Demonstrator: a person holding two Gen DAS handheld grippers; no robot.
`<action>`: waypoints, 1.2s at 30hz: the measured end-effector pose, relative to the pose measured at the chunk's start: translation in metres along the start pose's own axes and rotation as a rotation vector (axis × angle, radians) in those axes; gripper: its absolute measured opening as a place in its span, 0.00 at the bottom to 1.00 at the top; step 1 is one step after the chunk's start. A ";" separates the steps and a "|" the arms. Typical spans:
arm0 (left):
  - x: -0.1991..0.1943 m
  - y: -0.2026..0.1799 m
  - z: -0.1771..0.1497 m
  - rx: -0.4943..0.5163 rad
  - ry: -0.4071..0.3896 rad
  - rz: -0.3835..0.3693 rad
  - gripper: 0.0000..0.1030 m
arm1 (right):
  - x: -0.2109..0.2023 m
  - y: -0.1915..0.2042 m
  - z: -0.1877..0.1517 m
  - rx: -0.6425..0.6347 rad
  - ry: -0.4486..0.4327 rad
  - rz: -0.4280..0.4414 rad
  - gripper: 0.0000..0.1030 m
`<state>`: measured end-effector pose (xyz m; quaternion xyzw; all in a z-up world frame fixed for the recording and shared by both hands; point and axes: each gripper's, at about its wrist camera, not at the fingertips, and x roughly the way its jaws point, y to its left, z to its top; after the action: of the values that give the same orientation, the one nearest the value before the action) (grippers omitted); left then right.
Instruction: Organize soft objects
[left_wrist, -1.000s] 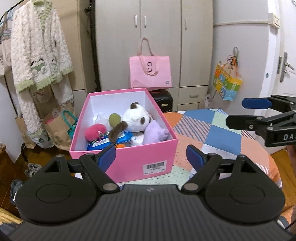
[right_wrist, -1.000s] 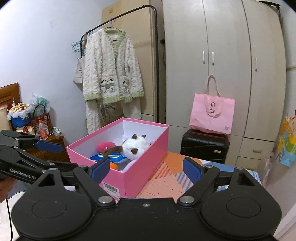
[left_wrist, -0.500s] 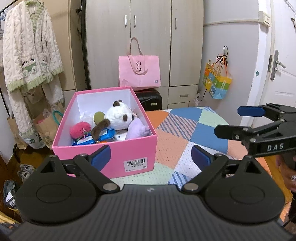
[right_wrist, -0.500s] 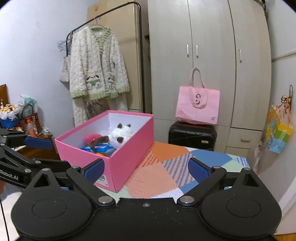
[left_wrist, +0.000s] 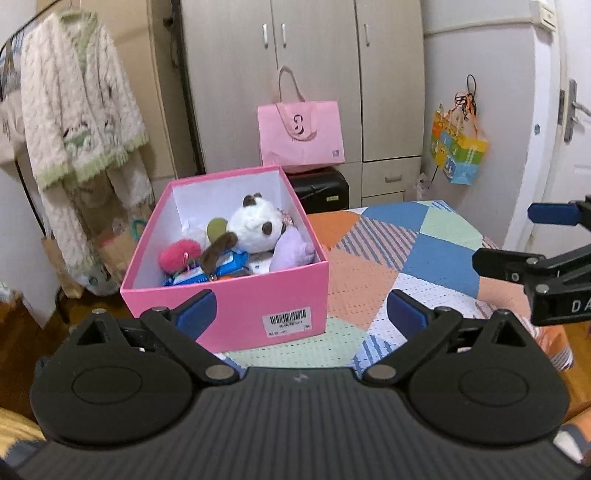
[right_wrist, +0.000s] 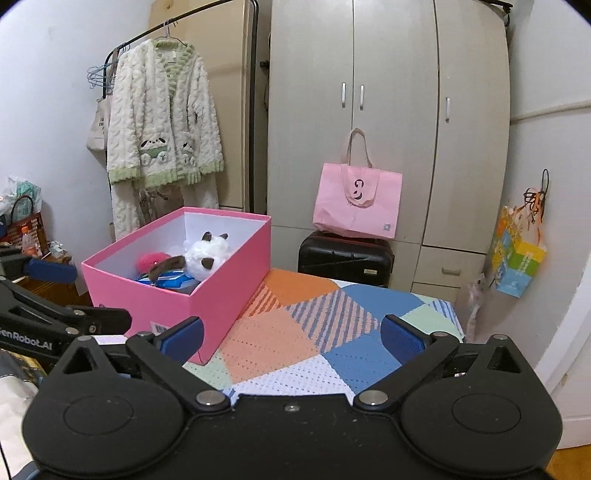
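A pink box (left_wrist: 236, 306) stands on the patchwork-covered table (left_wrist: 391, 258). It holds a white panda plush (left_wrist: 255, 225), a red fuzzy toy (left_wrist: 177, 254), a purple plush (left_wrist: 291, 249), a green ball (left_wrist: 216, 229) and blue packets (left_wrist: 225, 264). My left gripper (left_wrist: 299, 312) is open and empty, just short of the box's near wall. My right gripper (right_wrist: 291, 332) is open and empty over the table, right of the box (right_wrist: 207, 291). The panda plush also shows in the right wrist view (right_wrist: 207, 254).
A pink tote bag (right_wrist: 356, 201) sits on a black suitcase (right_wrist: 345, 258) before the wardrobe (right_wrist: 388, 110). A white fleece robe (right_wrist: 162, 136) hangs on a rack at the left. A colourful bag (right_wrist: 517, 262) hangs on the right wall.
Both grippers have drawn back from the box, so it looks smaller and farther. Both stay open and empty. The box's contents have not moved.
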<state>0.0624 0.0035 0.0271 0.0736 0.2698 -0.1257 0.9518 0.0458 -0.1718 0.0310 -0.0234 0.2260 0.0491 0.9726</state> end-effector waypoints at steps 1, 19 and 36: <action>0.000 -0.002 -0.001 0.000 -0.003 0.010 0.97 | -0.001 0.000 -0.001 0.005 -0.002 -0.017 1.00; 0.008 -0.007 -0.026 -0.120 -0.050 -0.003 0.97 | -0.013 0.007 -0.020 0.059 -0.006 -0.138 1.00; 0.006 -0.007 -0.032 -0.121 -0.105 0.046 0.97 | -0.009 0.004 -0.027 0.097 -0.036 -0.213 1.00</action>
<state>0.0499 0.0018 -0.0036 0.0154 0.2247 -0.0907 0.9701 0.0255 -0.1703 0.0103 0.0004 0.2066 -0.0652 0.9762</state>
